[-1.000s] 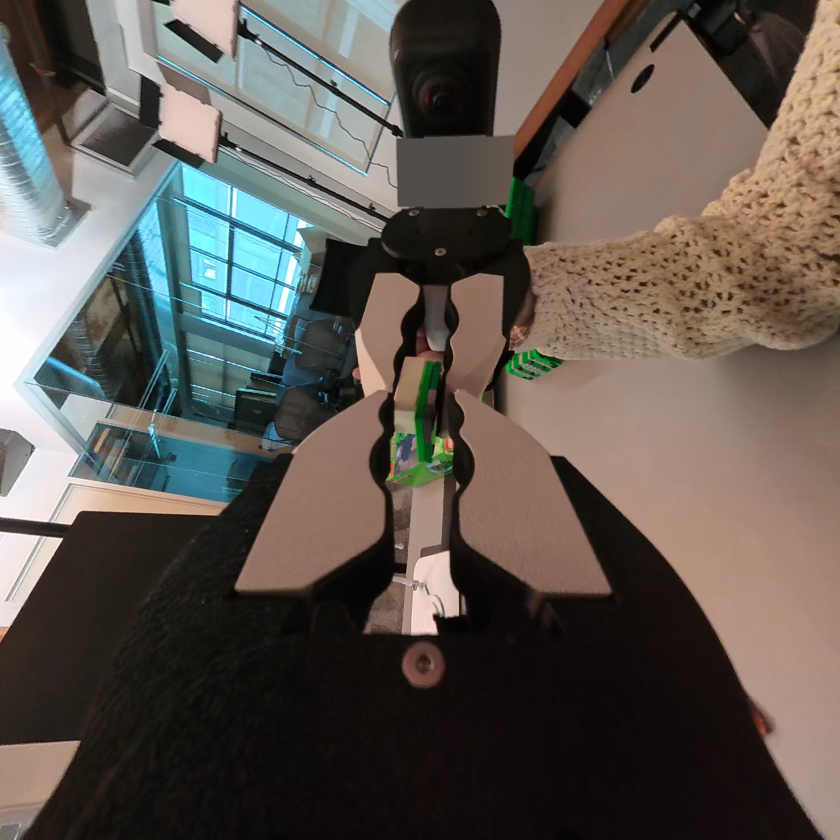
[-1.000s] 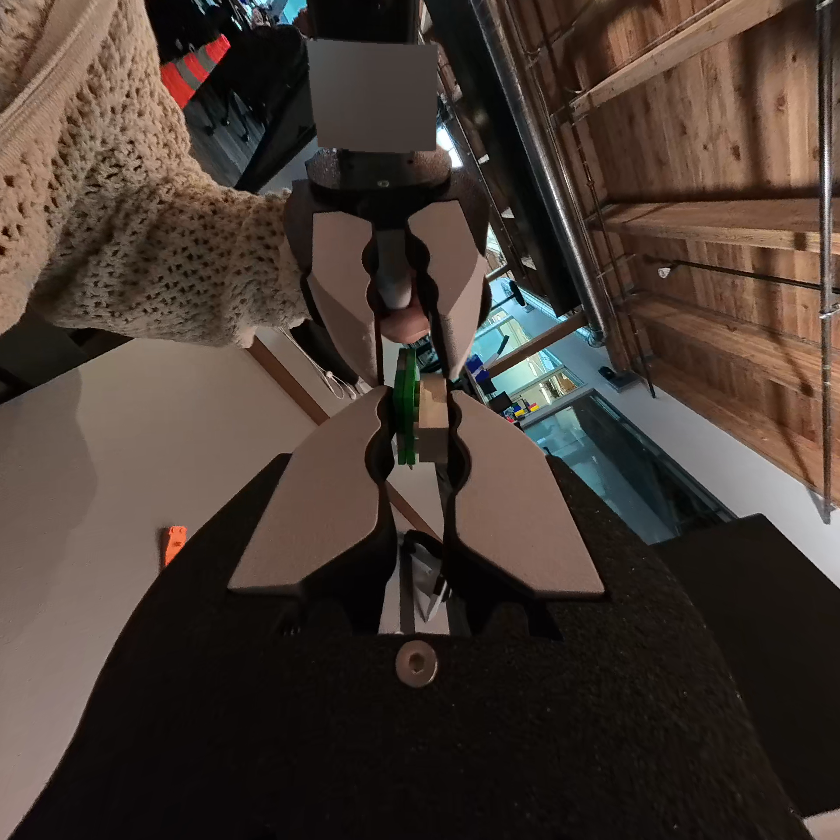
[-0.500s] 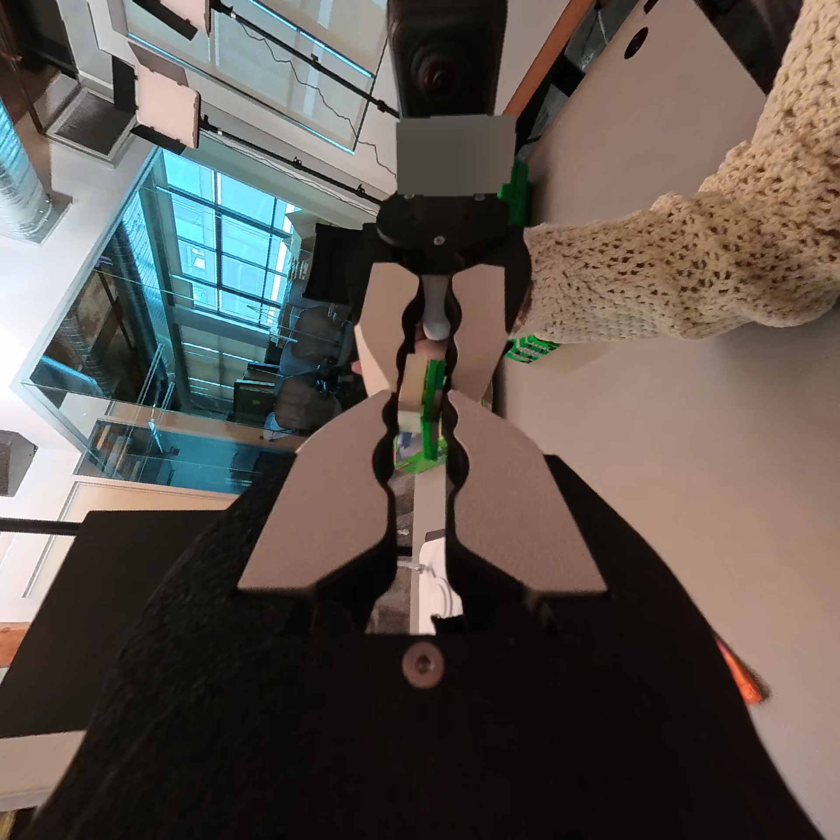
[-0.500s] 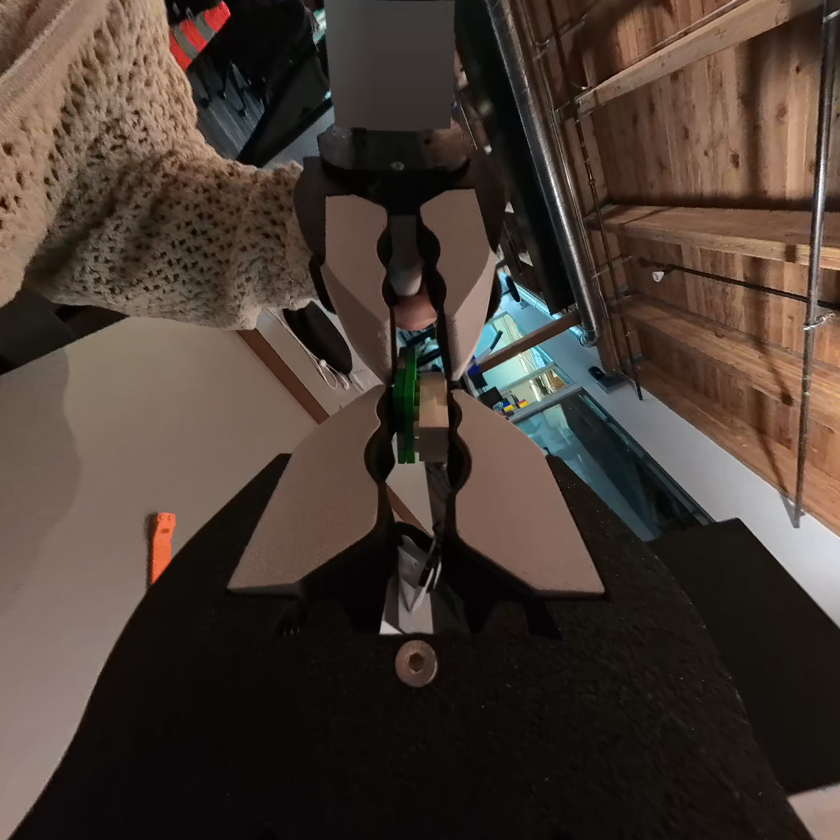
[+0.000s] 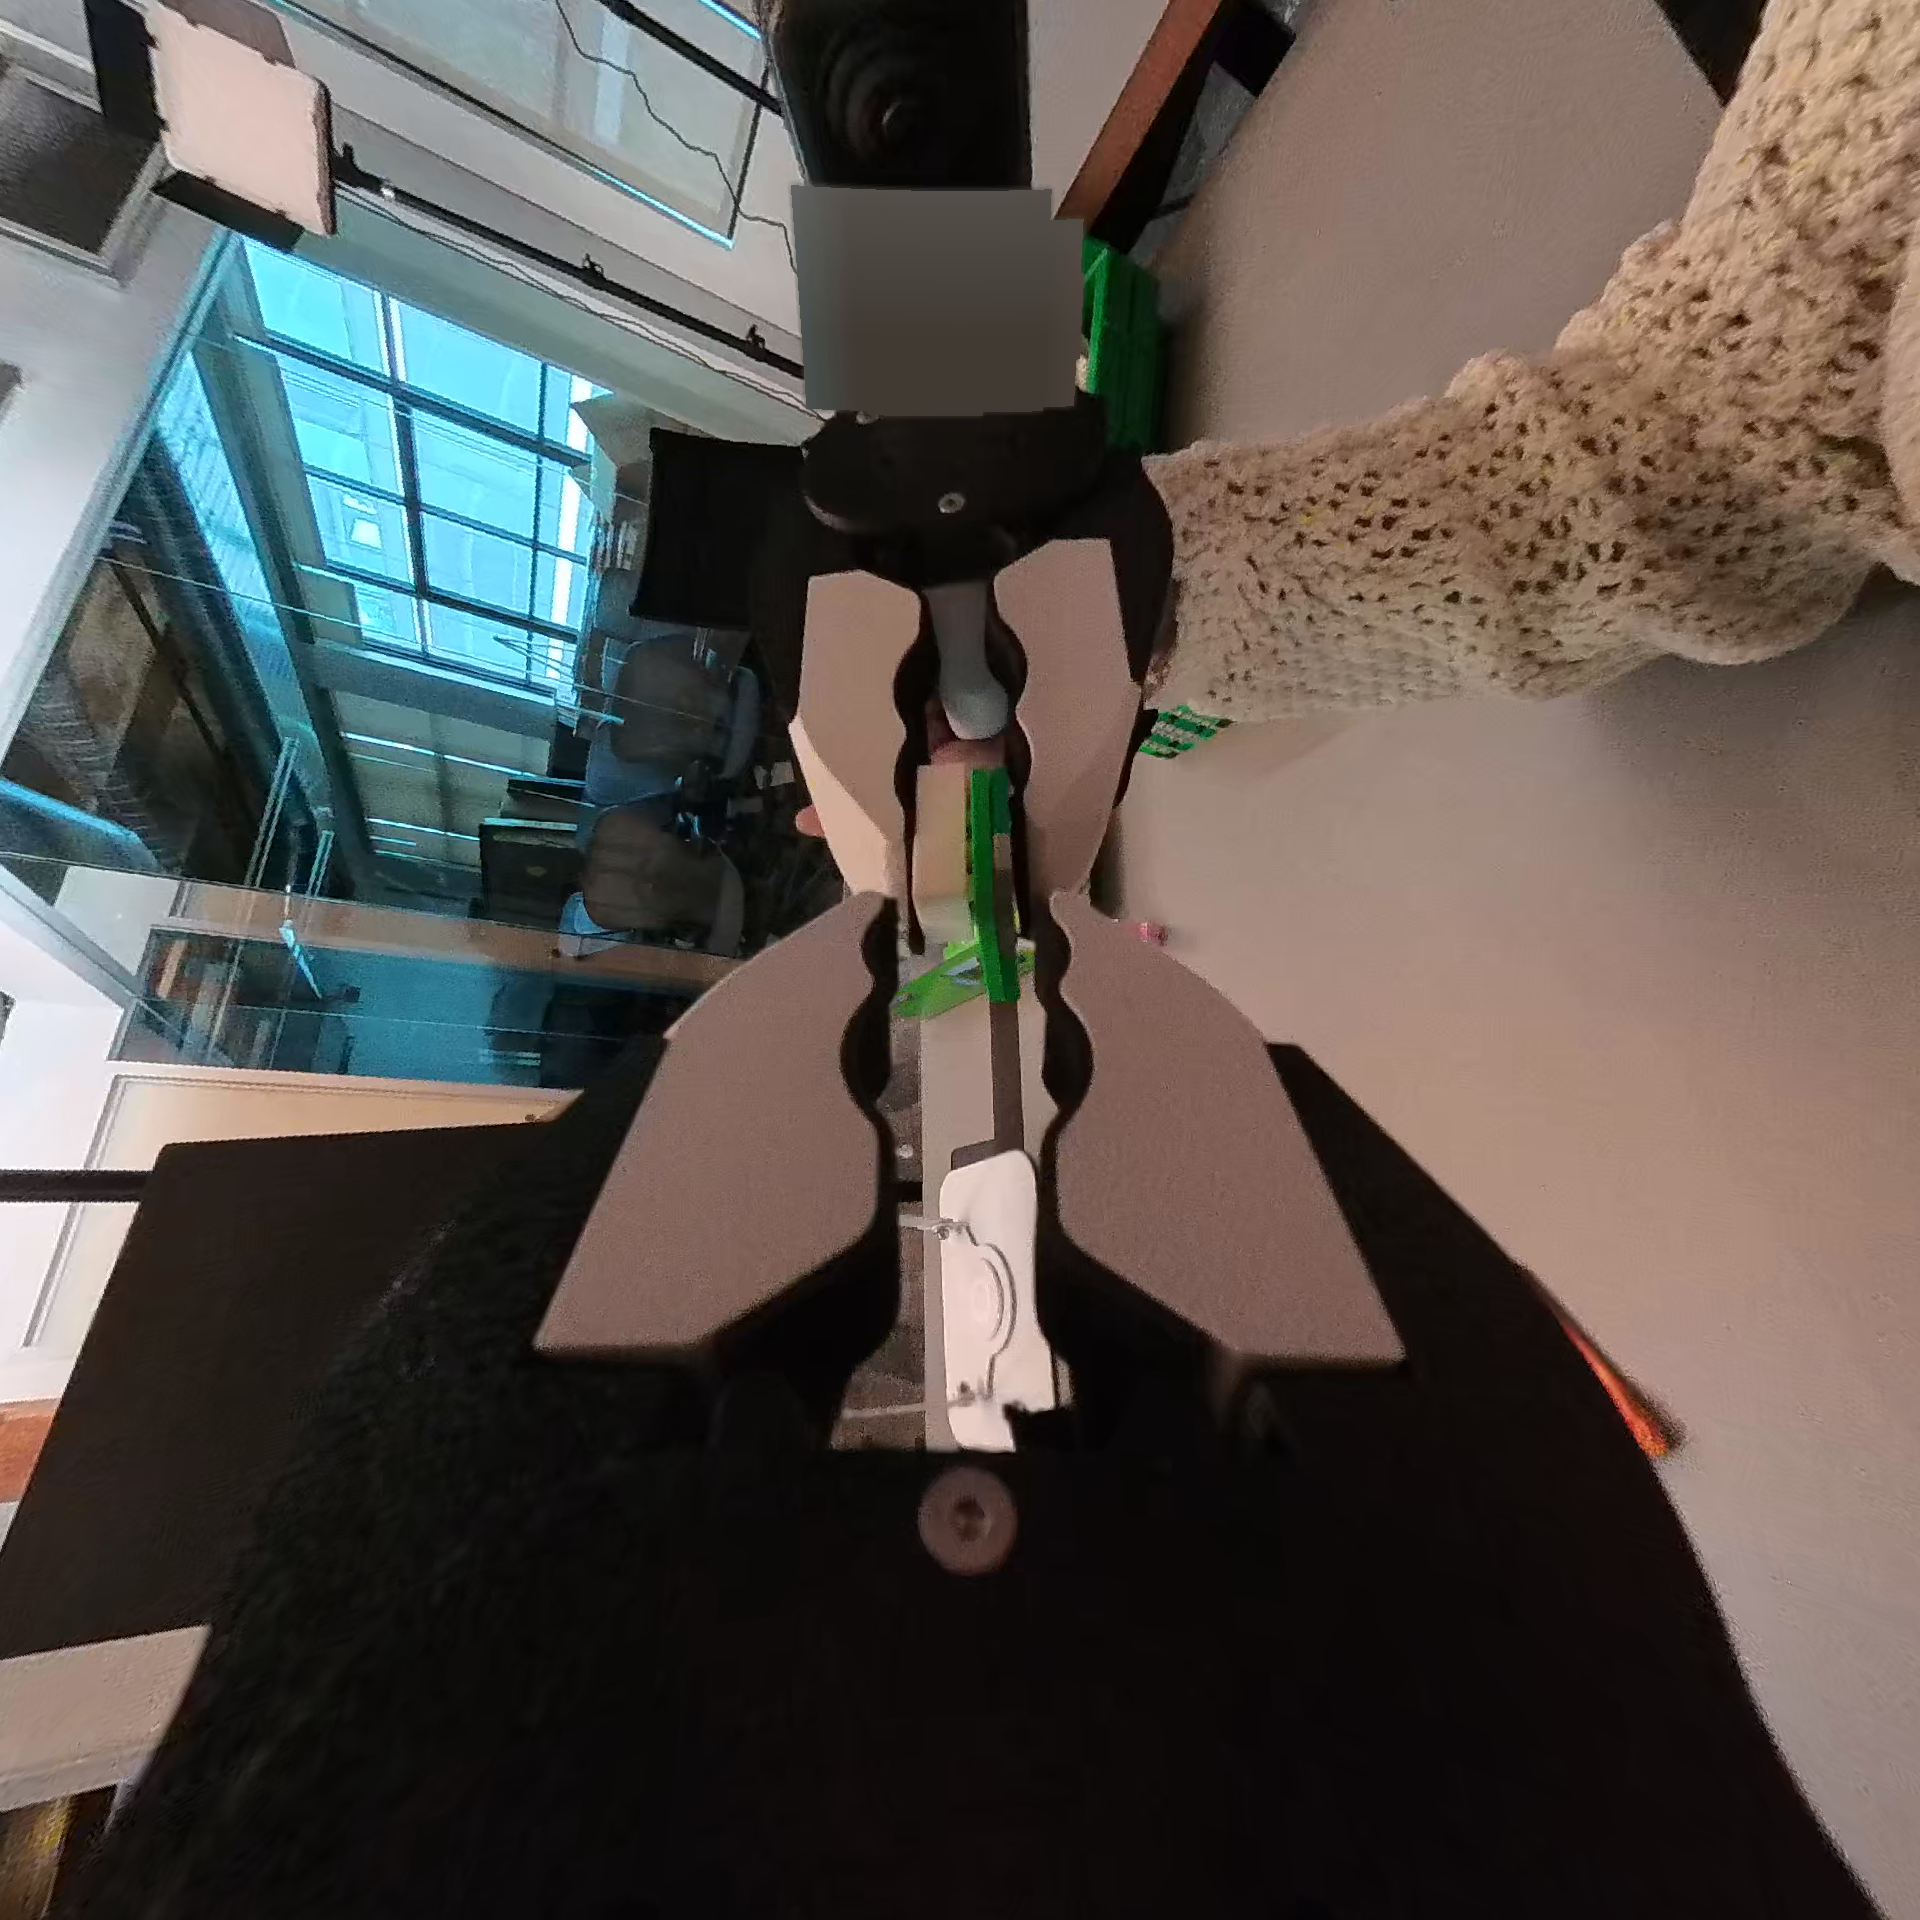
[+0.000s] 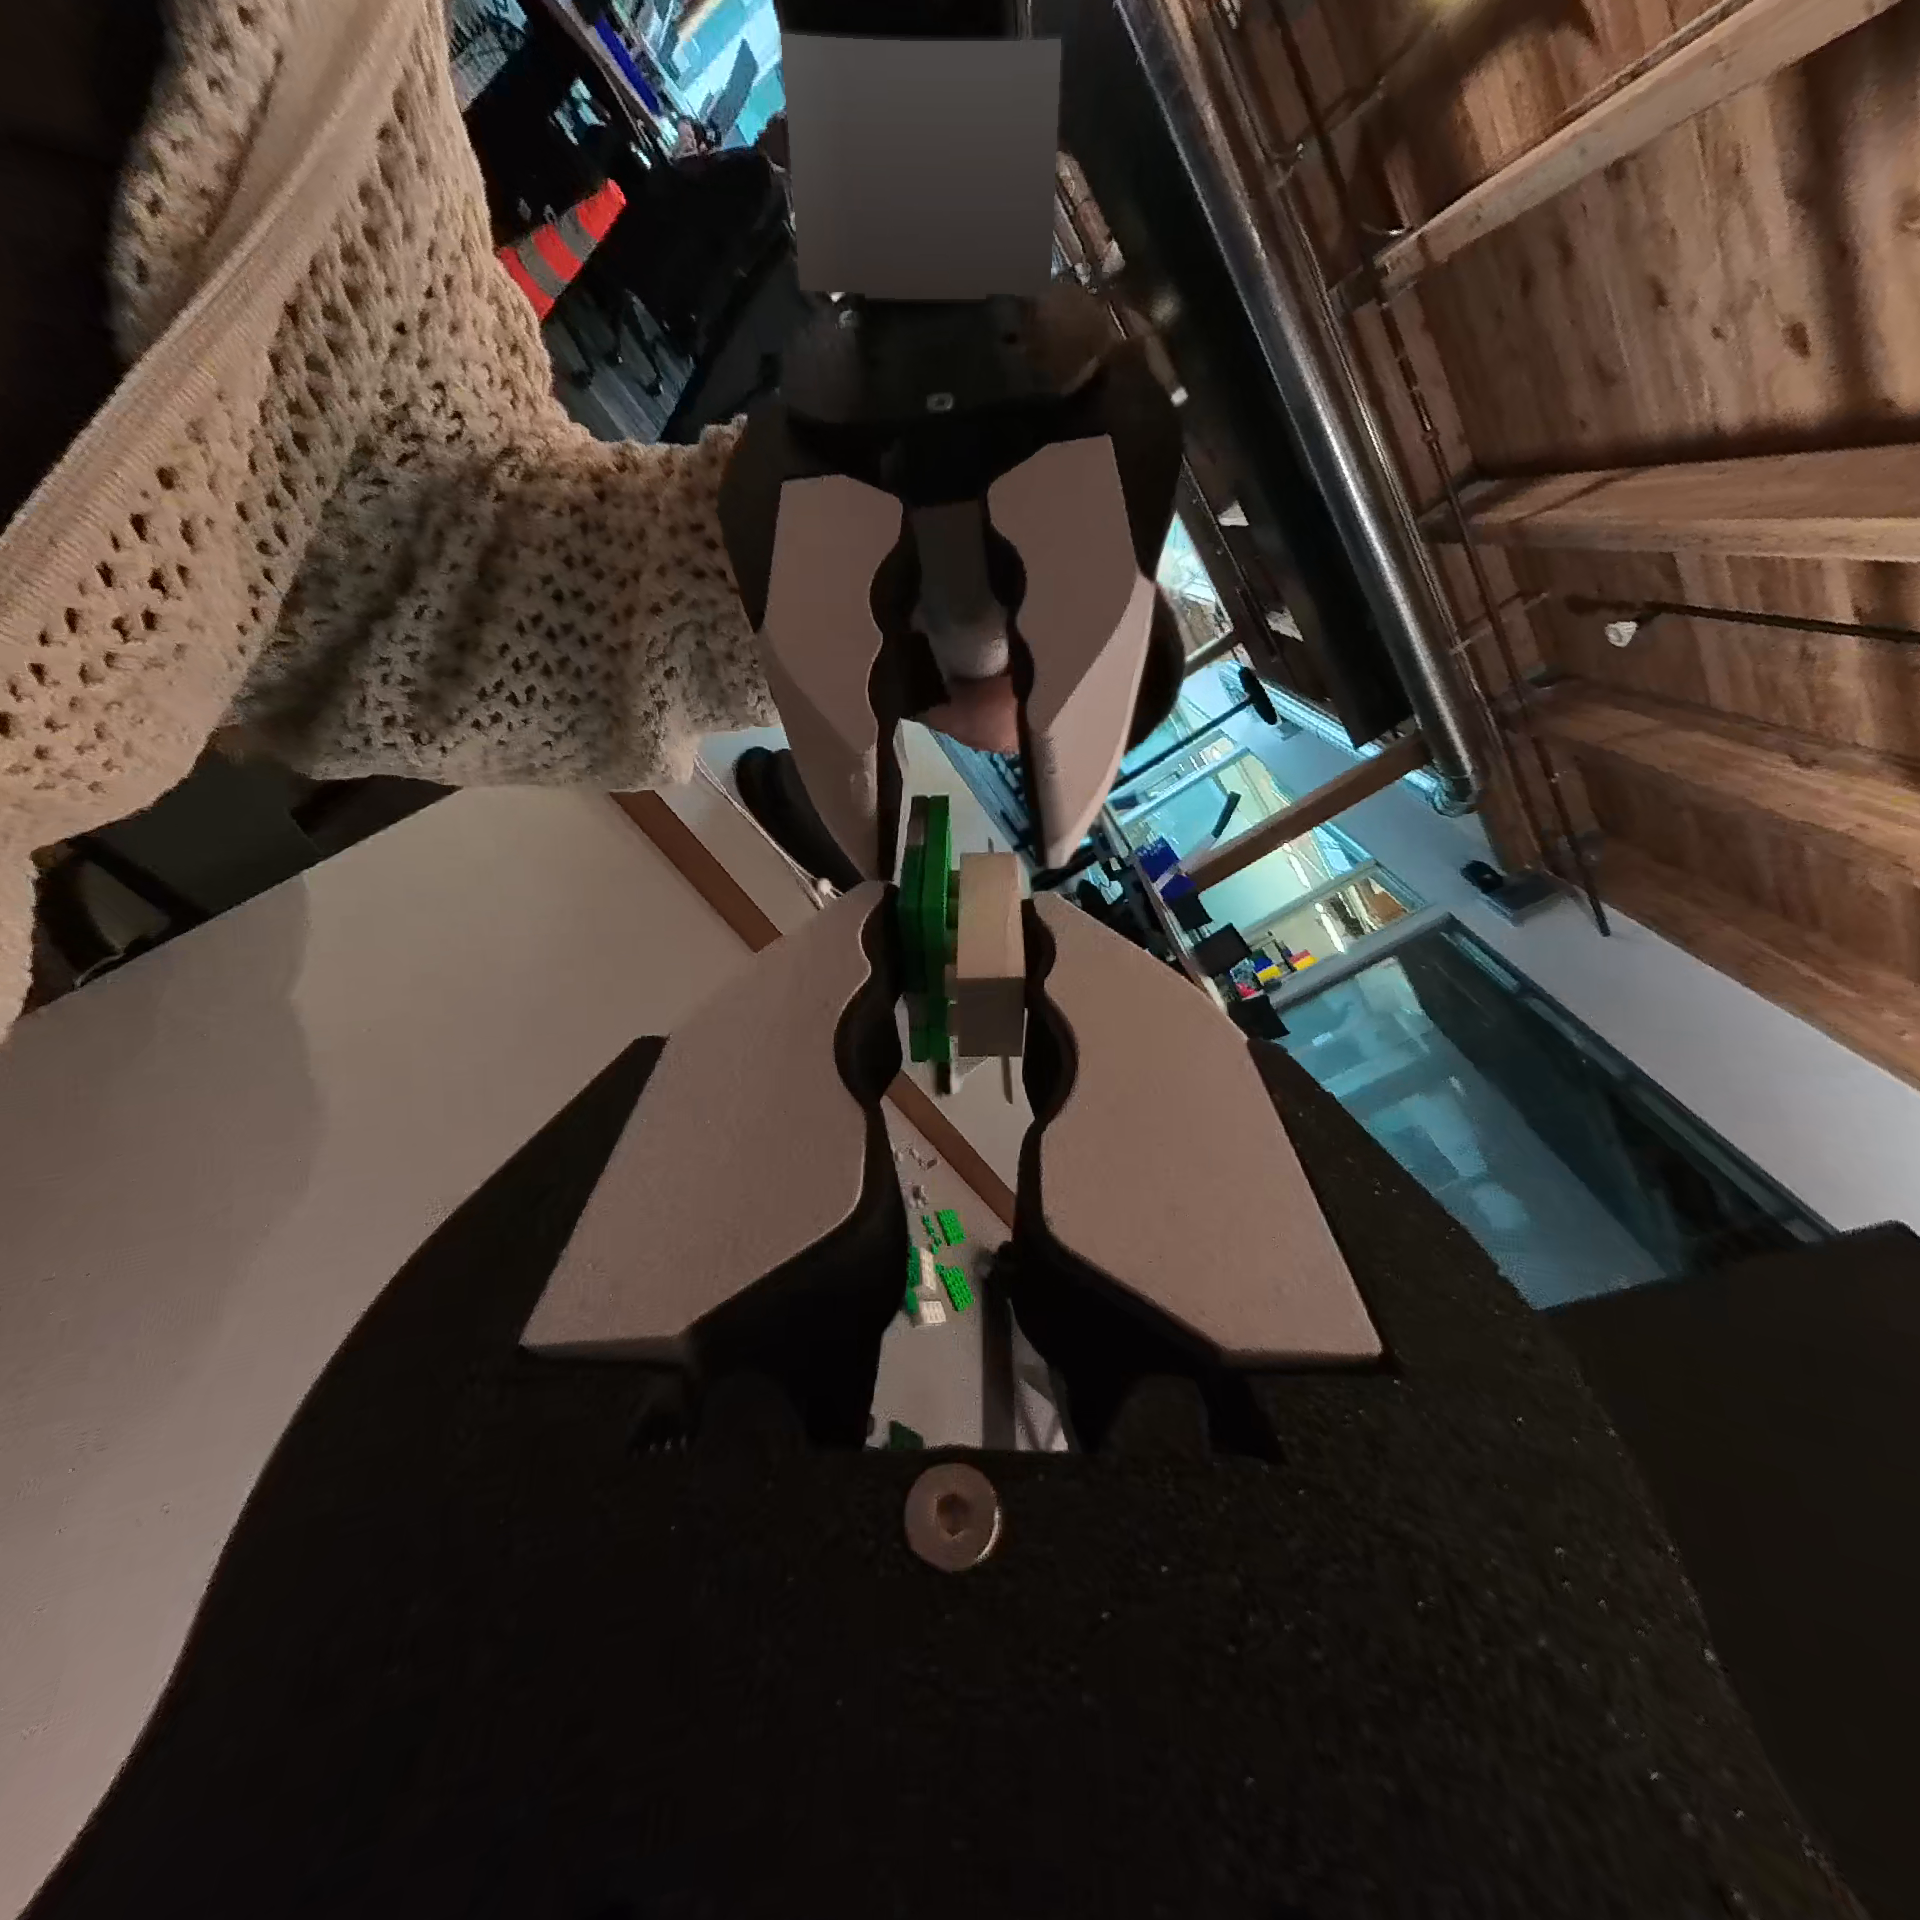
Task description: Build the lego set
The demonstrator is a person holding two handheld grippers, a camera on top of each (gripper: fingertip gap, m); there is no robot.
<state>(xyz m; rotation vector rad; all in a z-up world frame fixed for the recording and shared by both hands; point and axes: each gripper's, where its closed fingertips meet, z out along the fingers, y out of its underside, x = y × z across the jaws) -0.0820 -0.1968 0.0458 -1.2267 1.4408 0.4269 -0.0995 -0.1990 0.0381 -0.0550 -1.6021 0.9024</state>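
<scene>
Two grippers, left [image 5: 966, 914] and right [image 6: 956, 904], are meeting tip to tip, both pinching a studded green plate [image 6: 928, 935] joined to a smooth tan block [image 6: 989, 961]; loose green pieces [image 6: 940, 1262] are now showing on the desk [image 6: 312, 1091] beneath.

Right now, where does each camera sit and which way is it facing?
Left wrist view: on the left claw, facing the right claw over the table; cream sleeve shows.
Right wrist view: on the right claw, facing the left claw; sleeve again.
Shared: the green and tan lego piece, pinched by both.
</scene>
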